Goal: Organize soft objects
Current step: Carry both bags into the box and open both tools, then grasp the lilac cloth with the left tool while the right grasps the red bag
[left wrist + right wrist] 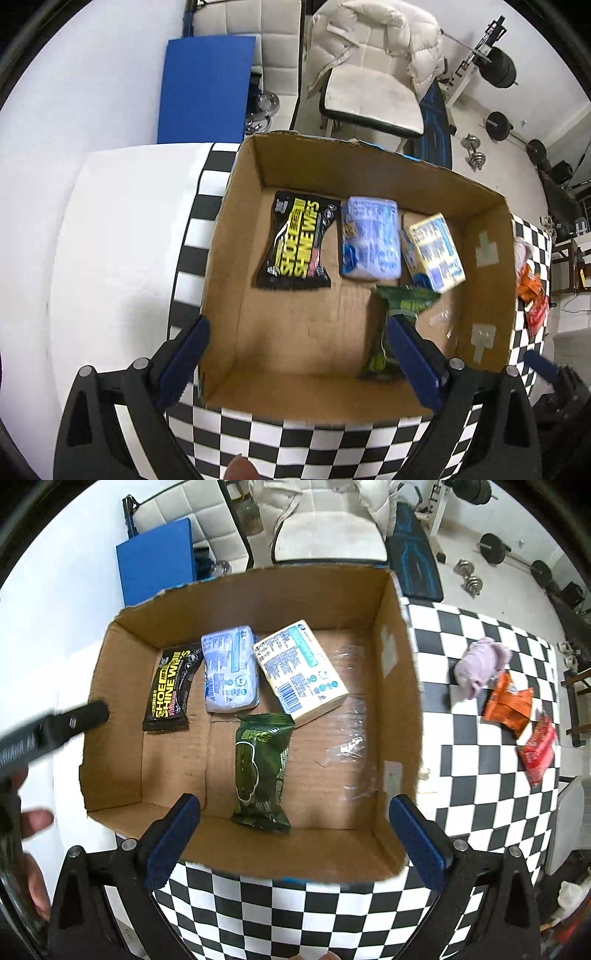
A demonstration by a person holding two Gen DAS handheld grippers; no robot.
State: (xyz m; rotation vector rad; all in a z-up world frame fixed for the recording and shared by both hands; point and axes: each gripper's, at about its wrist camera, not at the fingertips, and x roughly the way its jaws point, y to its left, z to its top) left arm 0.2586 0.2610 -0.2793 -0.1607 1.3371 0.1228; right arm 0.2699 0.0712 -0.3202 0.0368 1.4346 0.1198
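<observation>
both my grippers, left gripper and right gripper, hover spread and empty over the cardboard box. green pack lies inside, near its front wall. next, i judge: fetch purple cloth by the table's right edge.

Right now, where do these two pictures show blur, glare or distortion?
Left wrist view: the green packet and the box's near edge are smeared by motion. Right wrist view: sharper; clear tape on the box floor glares, and the other gripper's arm at the left edge is blurred. Both views: fisheye bends the checkered cloth.
</observation>
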